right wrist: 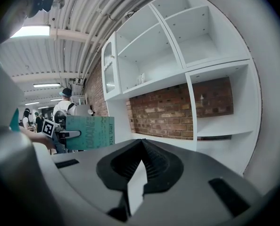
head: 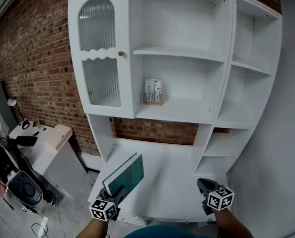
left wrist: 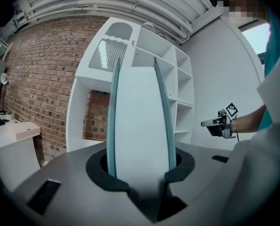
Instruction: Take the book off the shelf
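left gripper [left wrist: 141,171]: jaws clamped across both covers of the teal book [head: 126,178], page edges facing its camera. the book stands tilted above the white counter [head: 175,170], clear of every shelf. right gripper [right wrist: 141,147]: jaws together, empty, well apart on the other side. middle shelf [head: 187,115]: one small patterned box [head: 153,92]. step, as judged: removal complete, book in carry. next move calls for a steady grip and a place to set it down.
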